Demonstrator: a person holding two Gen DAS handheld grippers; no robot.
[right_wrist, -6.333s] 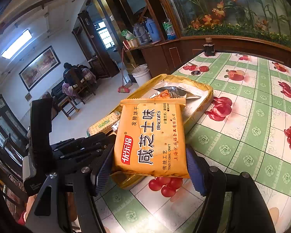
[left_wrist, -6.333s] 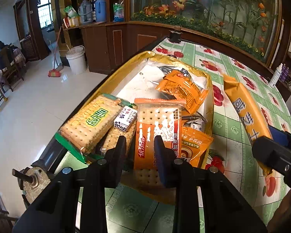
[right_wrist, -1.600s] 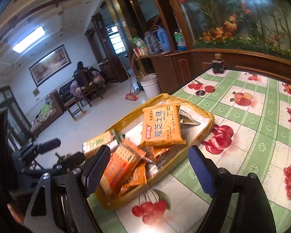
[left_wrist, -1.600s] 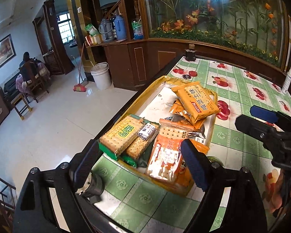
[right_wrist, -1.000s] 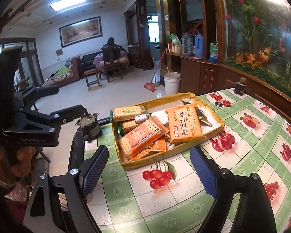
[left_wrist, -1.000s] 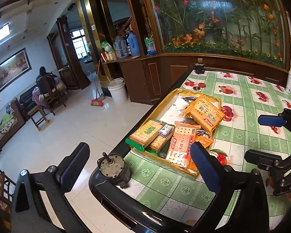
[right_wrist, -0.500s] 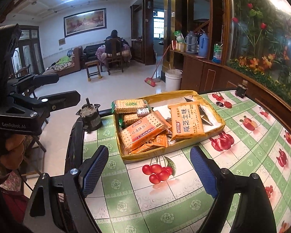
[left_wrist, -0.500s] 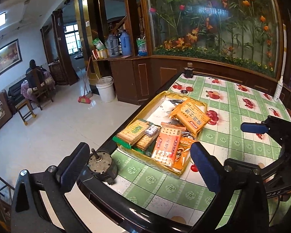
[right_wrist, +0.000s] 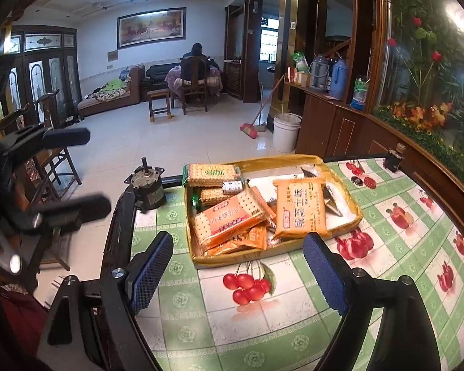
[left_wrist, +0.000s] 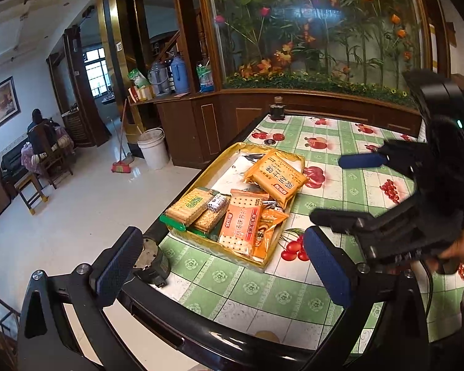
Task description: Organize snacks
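Tablecloth (right_wrist: 386,247), right of frame: green-and-white checks w/ red cherries & fruit. Tray (right_wrist: 272,252), centre: yellow-gold. Big biscuit pack (right_wrist: 300,208) in it: orange, red logo. Cracker pack (right_wrist: 224,216) beside: orange band, tan crackers. Bucket (right_wrist: 286,131), upper mid: white.

My left gripper (left_wrist: 222,266) hangs spread wide and empty over the near table edge (left_wrist: 201,334). Farther off, the yellow tray (left_wrist: 215,249) holds the snack packets (left_wrist: 241,225). At right my right gripper (left_wrist: 352,185) is also parted, my hand (left_wrist: 457,247) beneath it.
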